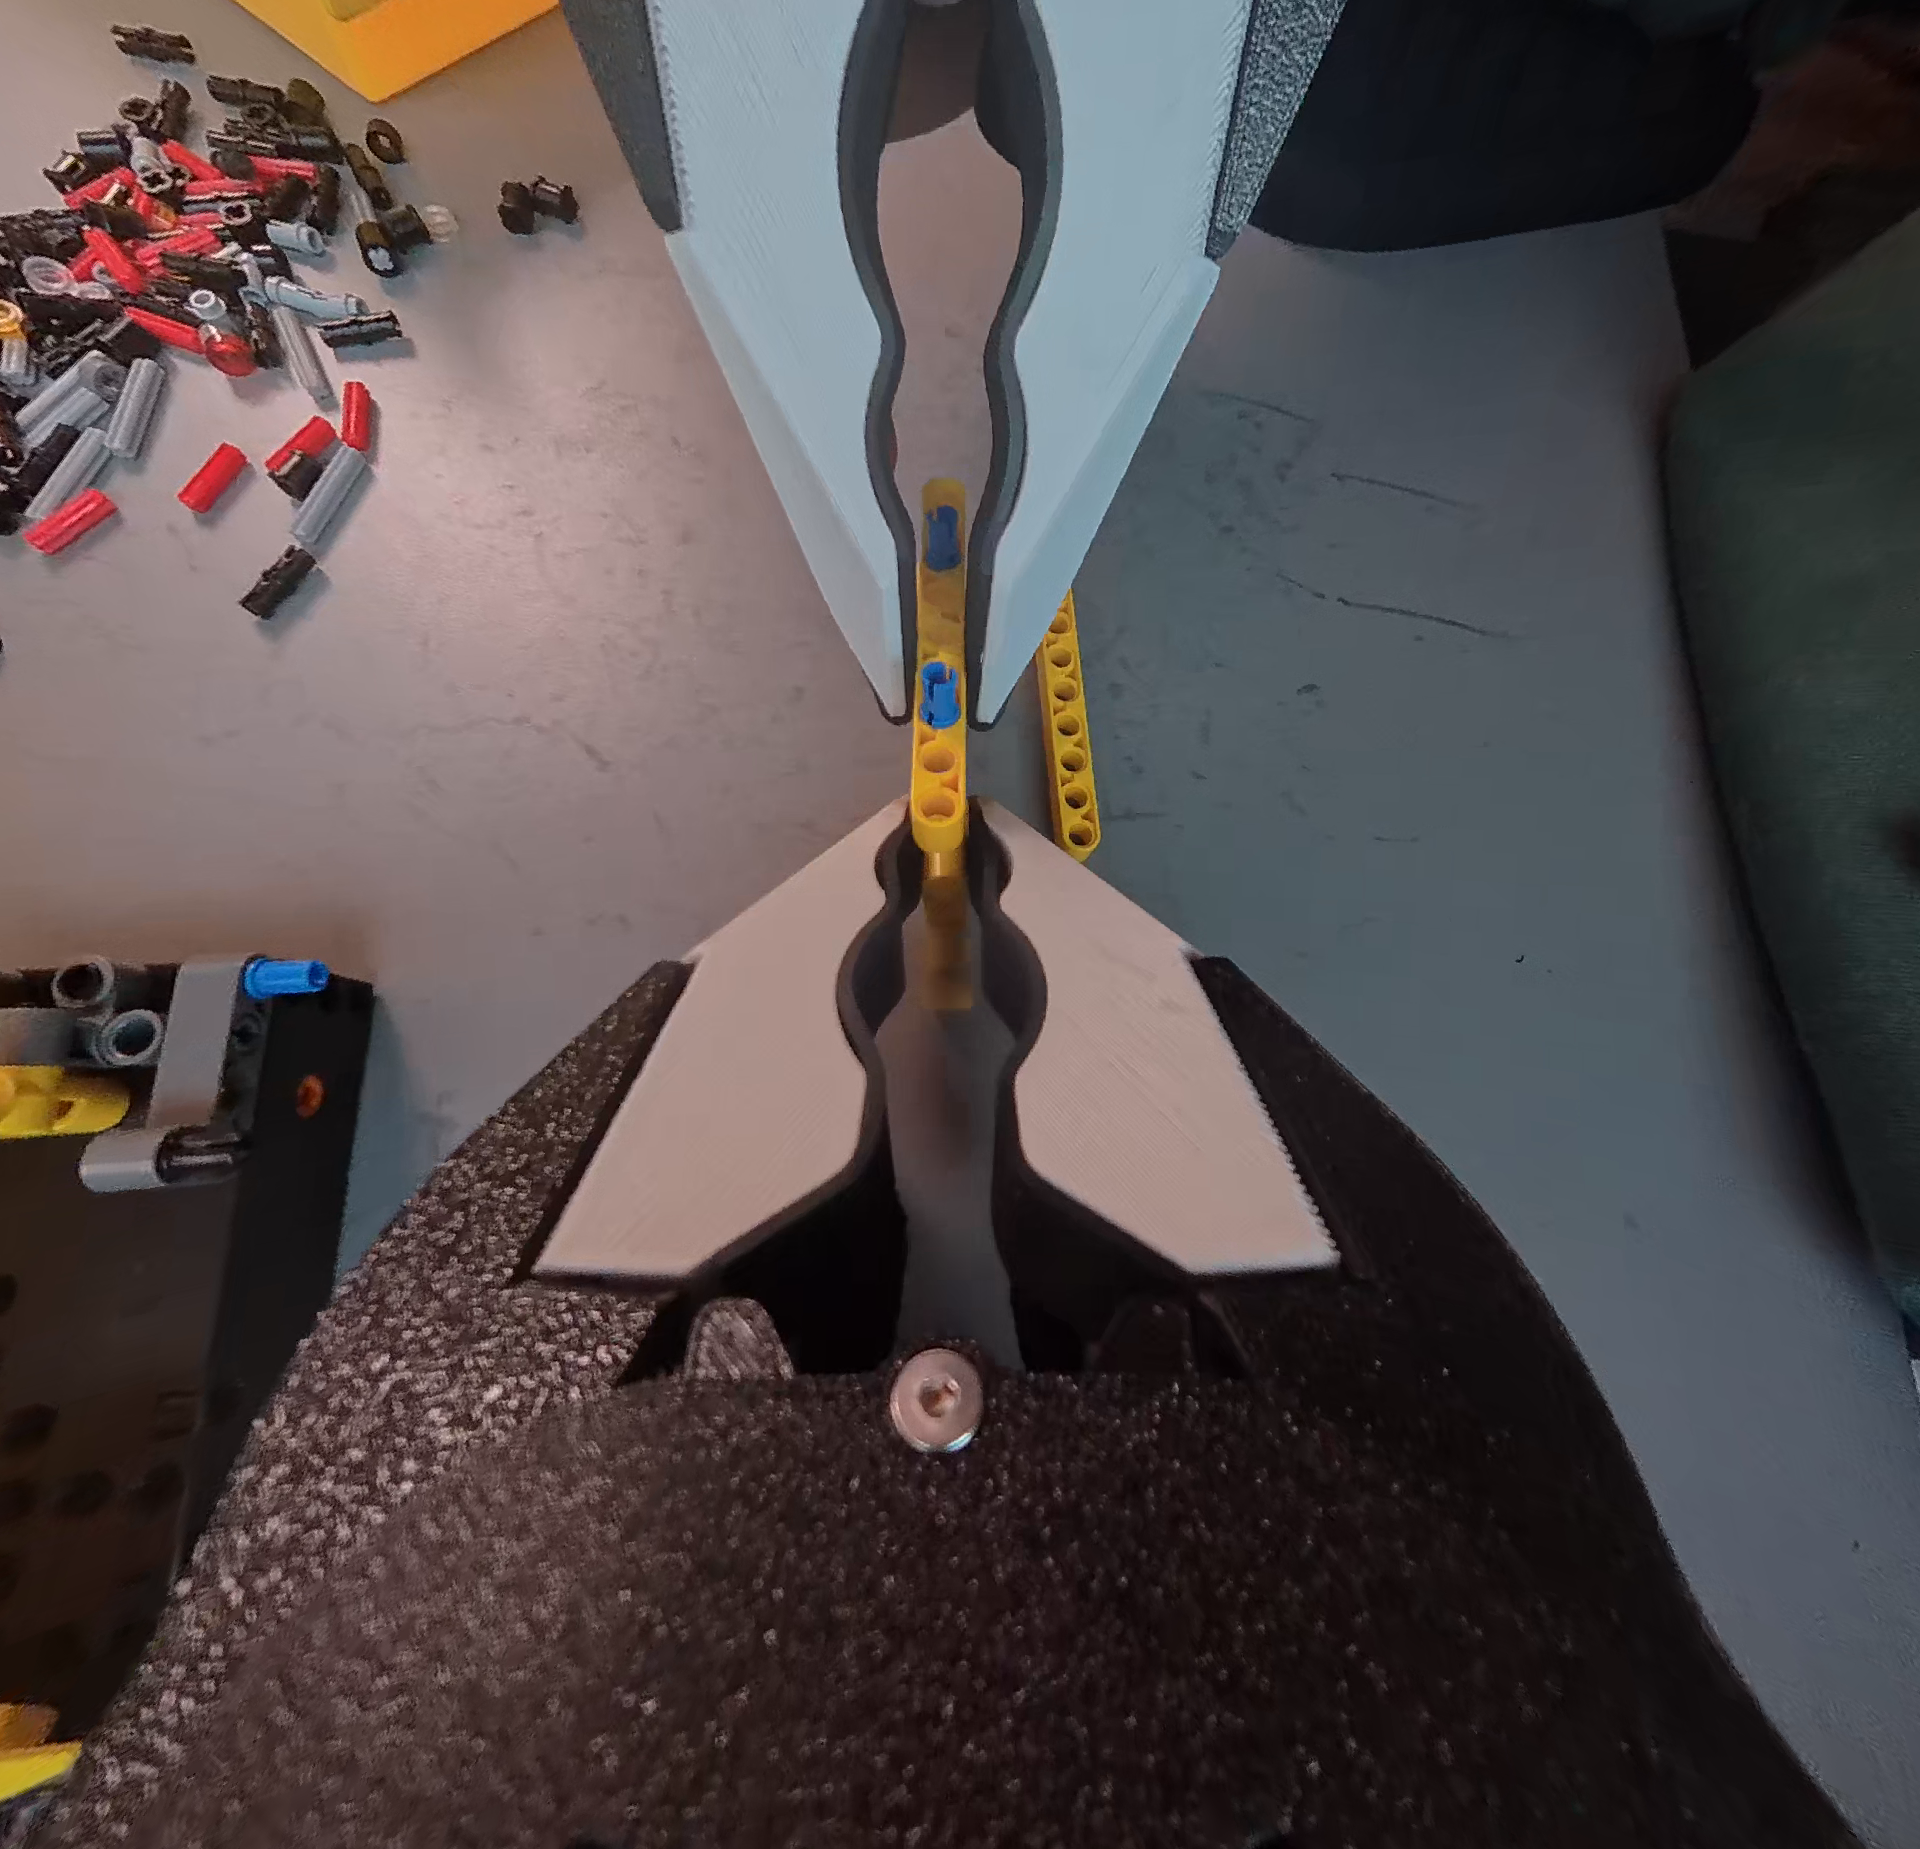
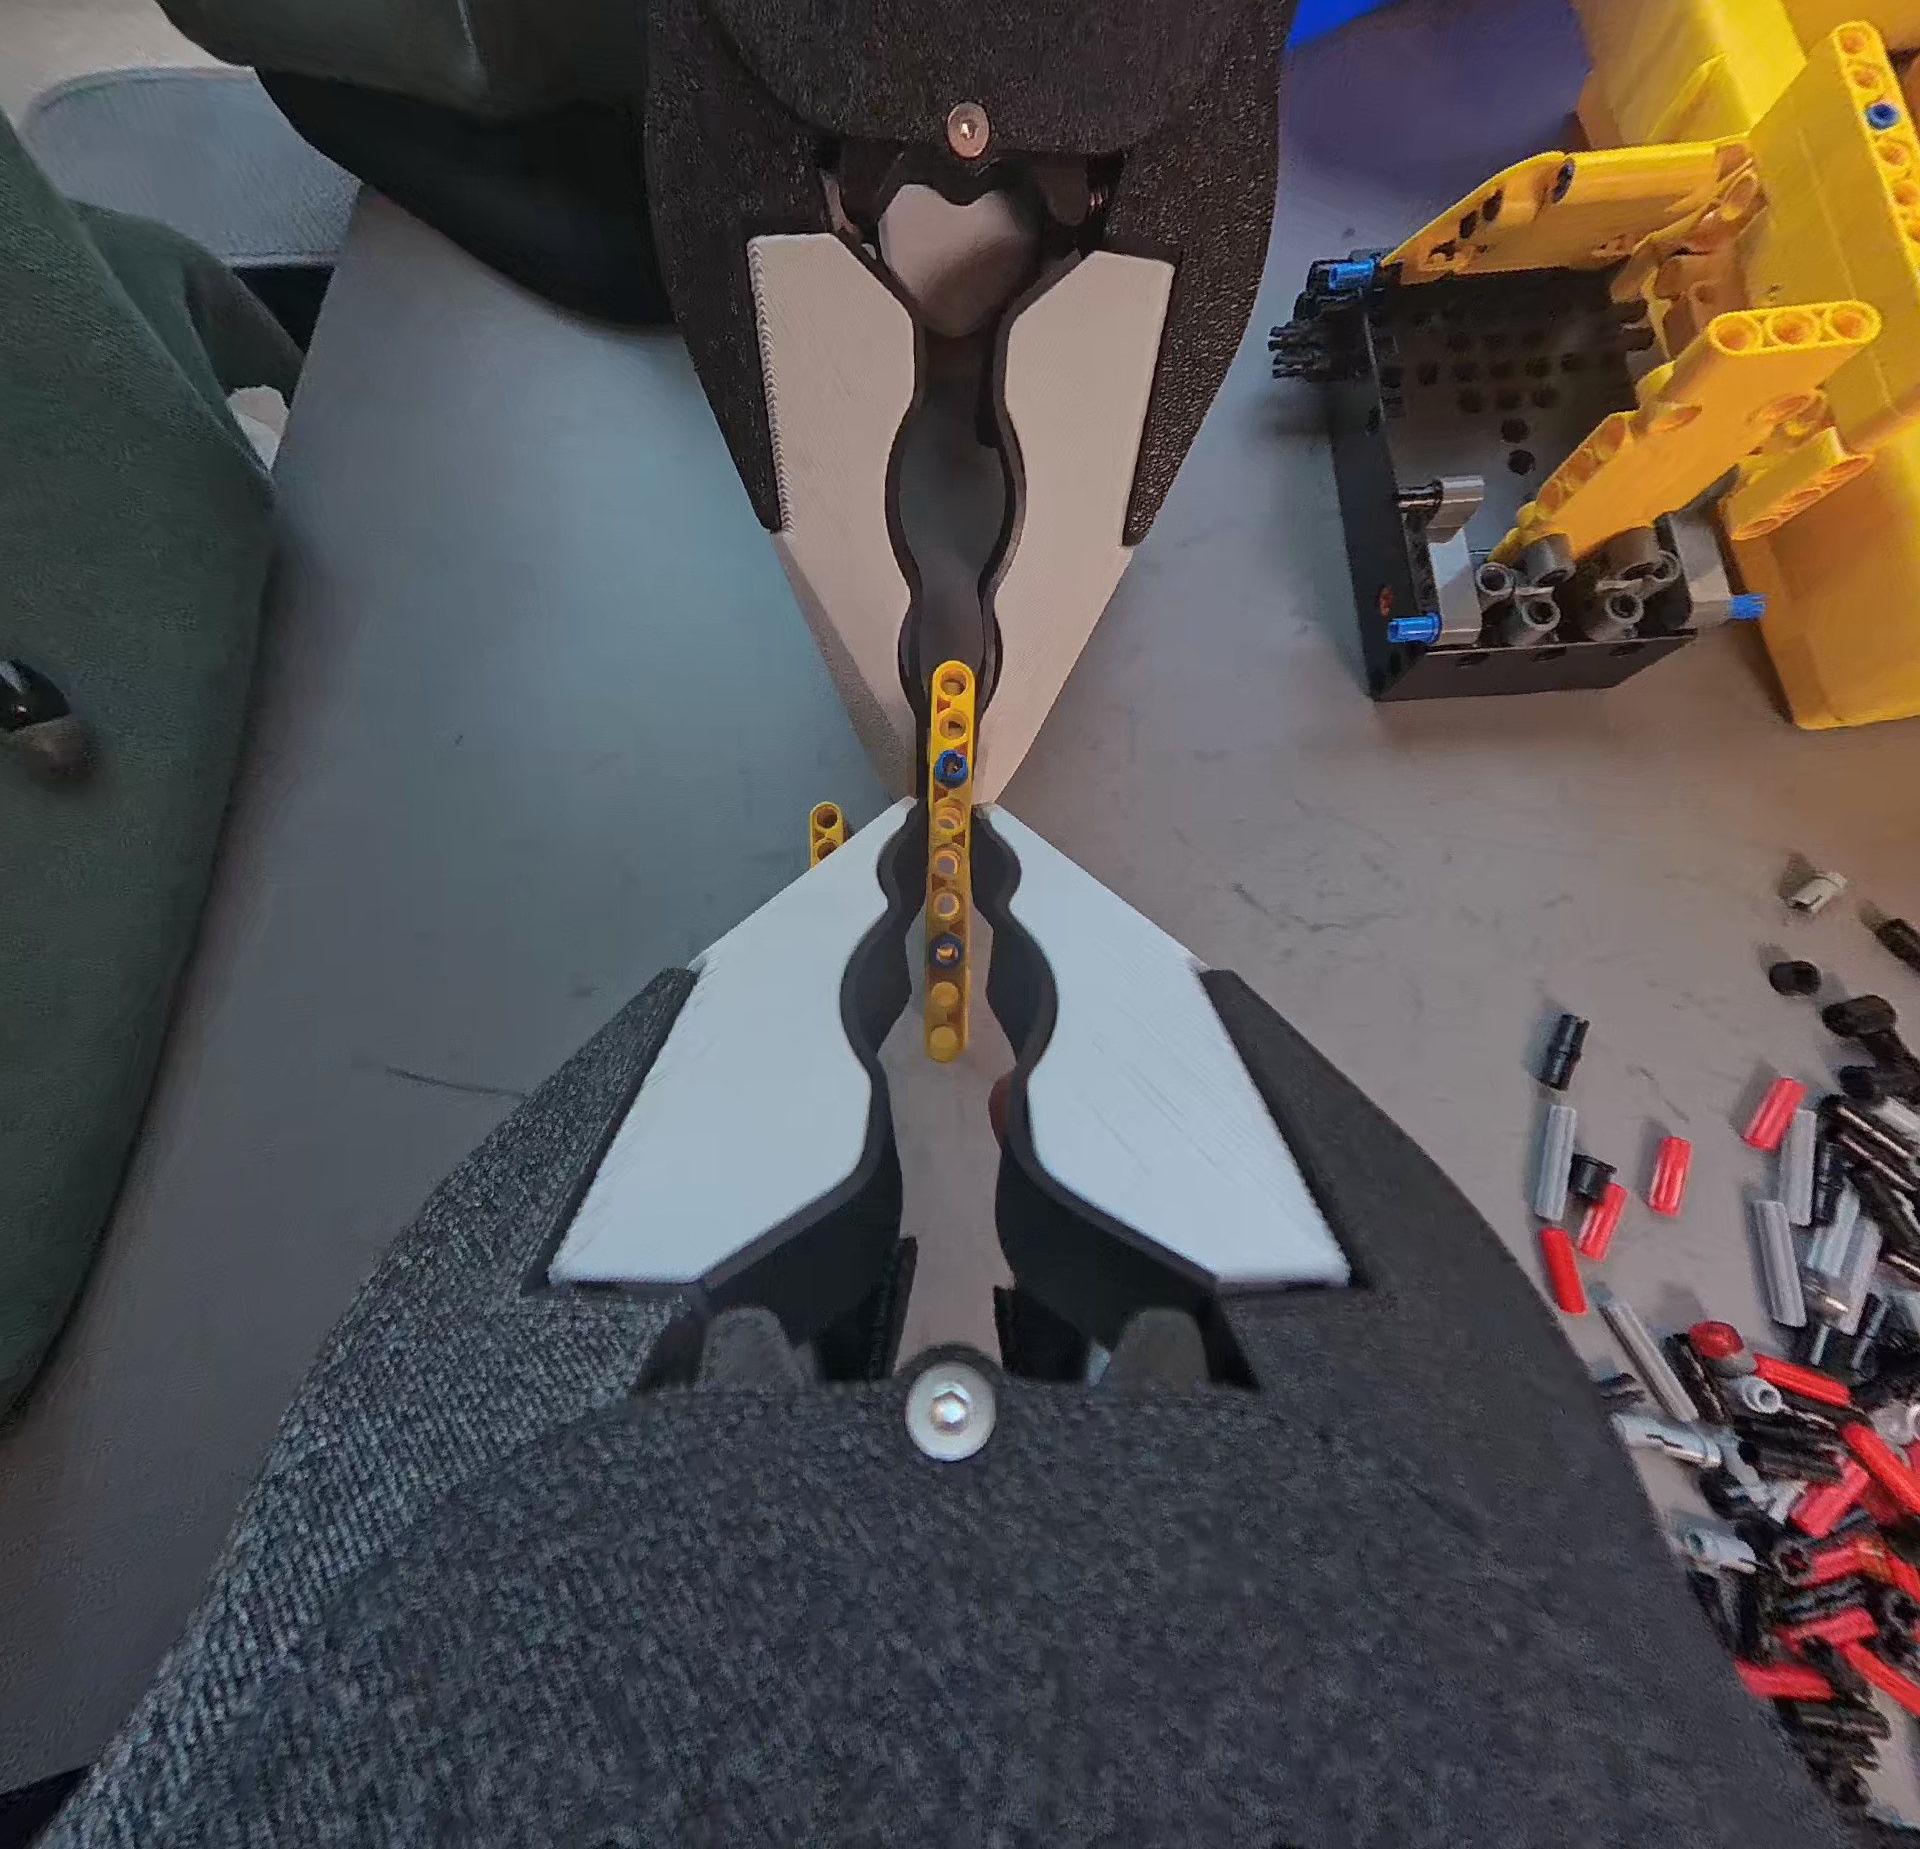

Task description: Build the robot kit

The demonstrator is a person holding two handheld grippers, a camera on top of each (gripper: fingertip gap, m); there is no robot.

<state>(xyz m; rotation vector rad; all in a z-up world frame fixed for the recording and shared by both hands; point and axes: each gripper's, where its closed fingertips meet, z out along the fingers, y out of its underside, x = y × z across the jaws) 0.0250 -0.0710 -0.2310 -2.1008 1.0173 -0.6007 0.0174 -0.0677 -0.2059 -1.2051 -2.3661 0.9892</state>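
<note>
A yellow holed beam (image 1: 938,781) with two blue pins (image 1: 938,693) in it is held off the grey table (image 1: 571,760) between both grippers, which face each other tip to tip. My left gripper (image 1: 940,812) is shut on the beam's near end. My right gripper (image 1: 935,719) comes in from the far side and is shut on the other end, around the pins. In the right wrist view the beam (image 2: 948,1010) runs through my right gripper (image 2: 951,812) into the left gripper (image 2: 951,791). A second yellow beam (image 1: 1070,729) lies flat on the table beside them.
A pile of small red, black and grey pins (image 1: 156,272) lies on the table; it also shows in the right wrist view (image 2: 1766,1384). A black and yellow brick model (image 2: 1558,500) and a yellow box (image 1: 416,23) stand nearby. A green padded seat (image 1: 1808,656) borders the table edge. Only a small space, under 4 cm, lies between the two pairs of fingers.
</note>
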